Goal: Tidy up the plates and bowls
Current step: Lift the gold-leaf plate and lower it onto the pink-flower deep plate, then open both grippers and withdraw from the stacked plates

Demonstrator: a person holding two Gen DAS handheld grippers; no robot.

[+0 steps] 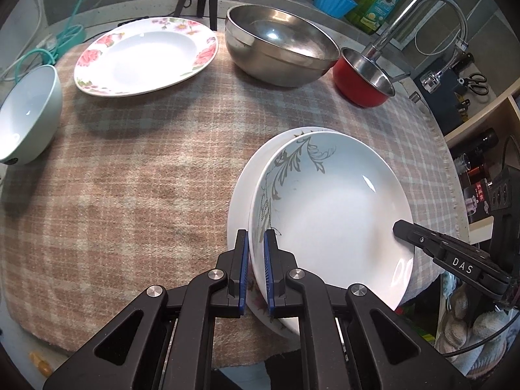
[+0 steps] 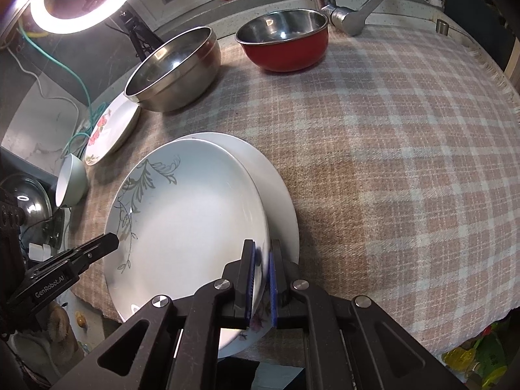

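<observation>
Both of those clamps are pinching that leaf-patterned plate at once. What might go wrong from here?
1. Each hand-held gripper, left and right, pinches only the thin rim of the leaf-patterned plate, so it might slip.
2. It lies off-centre on the white plate beneath; lifting could drag that one.
3. Both plates overhang the plaid cloth at its near edge, so a nudge could tip them off.

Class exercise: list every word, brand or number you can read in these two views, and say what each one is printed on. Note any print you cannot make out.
"DAS": on the side of the right gripper.
"GenRobot.AI": on the side of the left gripper.
Green dish soap bottle: its sunflower label has print too small to read.
Red packet on the shelf at the right edge: characters too blurred to read.
</observation>
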